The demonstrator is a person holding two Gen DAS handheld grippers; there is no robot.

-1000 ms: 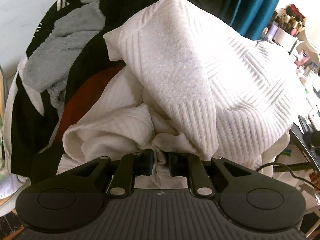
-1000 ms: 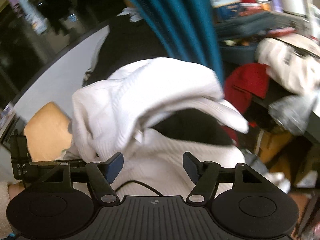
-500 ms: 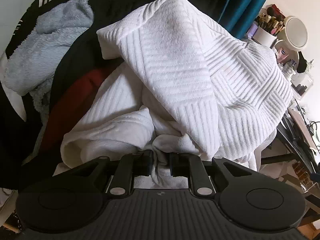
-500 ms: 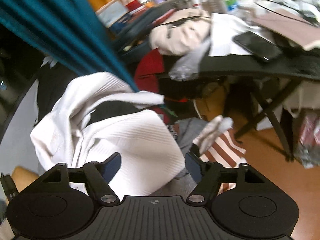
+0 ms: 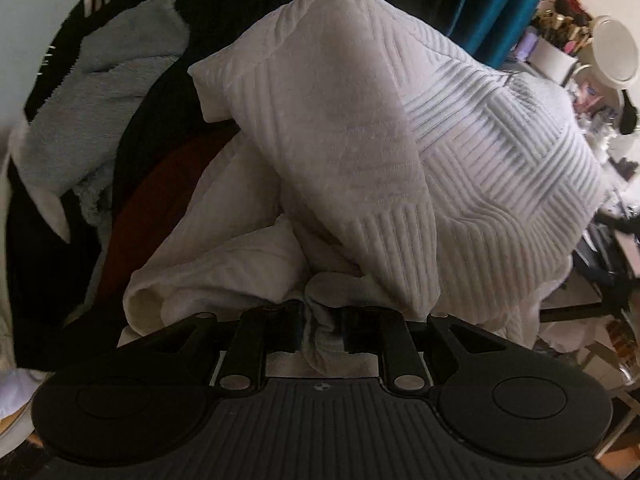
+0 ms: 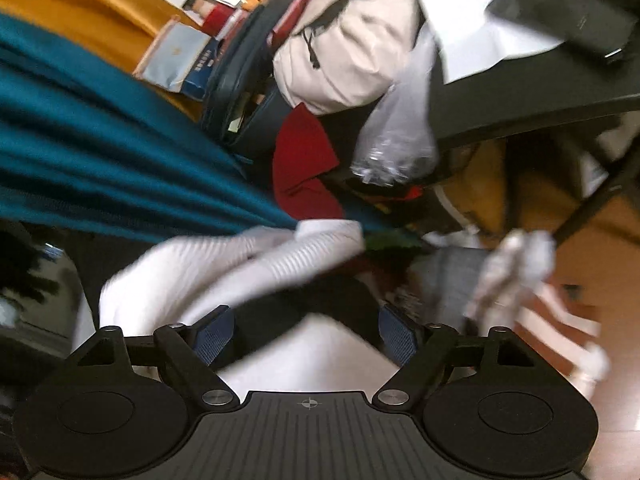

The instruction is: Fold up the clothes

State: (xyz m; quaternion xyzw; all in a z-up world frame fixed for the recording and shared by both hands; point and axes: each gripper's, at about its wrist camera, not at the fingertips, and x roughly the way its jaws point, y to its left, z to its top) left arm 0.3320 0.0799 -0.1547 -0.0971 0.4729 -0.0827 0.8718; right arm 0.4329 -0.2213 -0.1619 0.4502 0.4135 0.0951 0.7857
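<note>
Between my left gripper's [image 5: 322,330] jaws a bunched fold of the white sweater [image 5: 360,152] is pinched, the rest heaped over dark clothes. My right gripper's [image 6: 306,334] jaws have just been opening and stand spread, gripping nothing. With one small pinch, the heavy knit could slip free or drag the pile.

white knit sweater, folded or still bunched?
Bunched, not folded. In the left wrist view the white knit sweater is heaped in loose rumples, one wad pinched in the left hand-held gripper.
</note>
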